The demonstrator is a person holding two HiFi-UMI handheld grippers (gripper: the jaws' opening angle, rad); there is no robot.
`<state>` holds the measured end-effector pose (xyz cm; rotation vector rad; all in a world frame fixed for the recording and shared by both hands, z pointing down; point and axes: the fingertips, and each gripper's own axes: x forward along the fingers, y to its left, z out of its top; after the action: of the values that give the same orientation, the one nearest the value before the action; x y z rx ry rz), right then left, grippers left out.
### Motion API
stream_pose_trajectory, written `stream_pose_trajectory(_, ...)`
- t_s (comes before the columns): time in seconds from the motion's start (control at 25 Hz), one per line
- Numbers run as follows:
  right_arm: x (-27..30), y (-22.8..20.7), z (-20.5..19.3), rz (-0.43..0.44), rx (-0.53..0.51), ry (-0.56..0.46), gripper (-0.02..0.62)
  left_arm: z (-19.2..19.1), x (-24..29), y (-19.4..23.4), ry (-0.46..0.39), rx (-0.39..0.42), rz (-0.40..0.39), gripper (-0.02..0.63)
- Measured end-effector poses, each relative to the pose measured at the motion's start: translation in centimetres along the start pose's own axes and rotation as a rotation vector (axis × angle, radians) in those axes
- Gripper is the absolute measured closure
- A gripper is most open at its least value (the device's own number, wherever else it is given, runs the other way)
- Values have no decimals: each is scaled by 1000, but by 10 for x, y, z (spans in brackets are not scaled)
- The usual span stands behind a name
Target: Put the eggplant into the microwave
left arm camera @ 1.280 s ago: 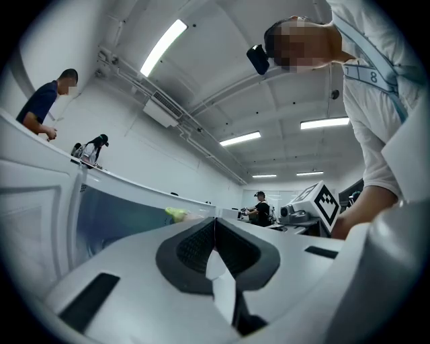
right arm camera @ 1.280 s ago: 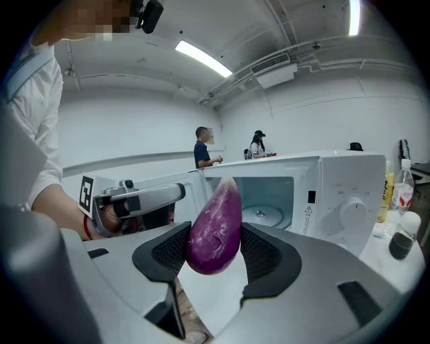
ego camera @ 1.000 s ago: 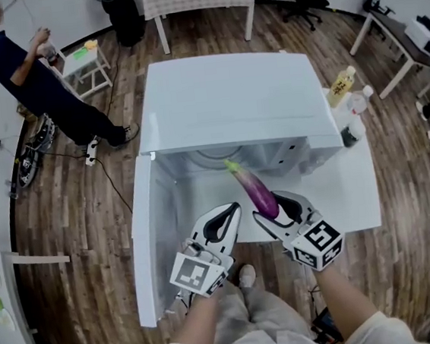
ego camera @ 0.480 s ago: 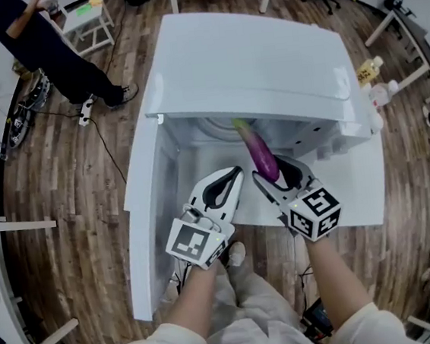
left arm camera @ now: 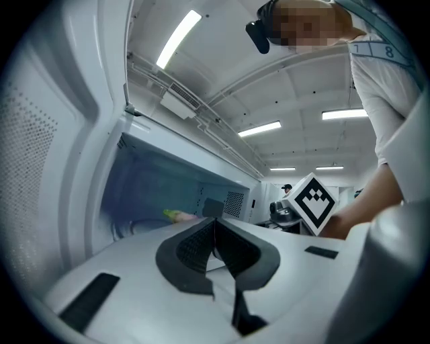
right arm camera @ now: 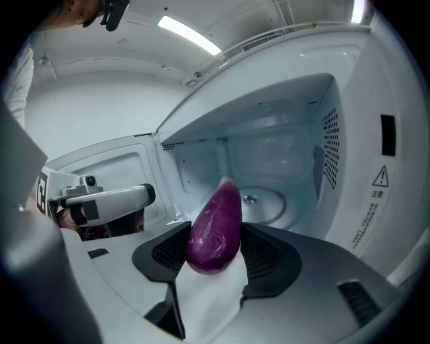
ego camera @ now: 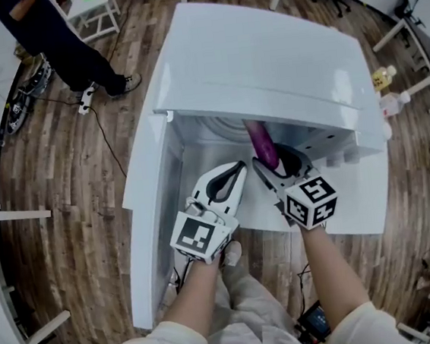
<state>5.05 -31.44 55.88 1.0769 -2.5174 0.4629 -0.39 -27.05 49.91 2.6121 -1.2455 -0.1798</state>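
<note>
A purple eggplant is held stem-forward, with my right gripper shut on its thick end. In the head view the eggplant reaches into the mouth of the white microwave, its tip hidden under the top. The glass turntable lies just beyond it. The door hangs wide open at the left. My left gripper hovers beside the right one in front of the opening, shut with nothing in it. The left gripper view shows its pads pressed together and the eggplant's green tip inside.
The microwave stands on a white table. Bottles sit at the table's right end. A person in dark clothes stands on the wooden floor at the far left, beside a small white stand.
My right gripper has carried the eggplant forward, so its tip now goes under the microwave's top. The left gripper moved forward a little alongside, still shut.
</note>
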Motion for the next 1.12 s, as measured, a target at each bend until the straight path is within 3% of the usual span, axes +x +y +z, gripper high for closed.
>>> stream_pose_trajectory(0.64, 35, -23, 14, -88, -2, -105, 348, -15, 34, 37, 37, 23, 85, 600)
stream_pose_trajectory(1.12, 54, -34, 15, -158, 7, -70, 348, -14, 37, 35, 26, 16, 88, 601)
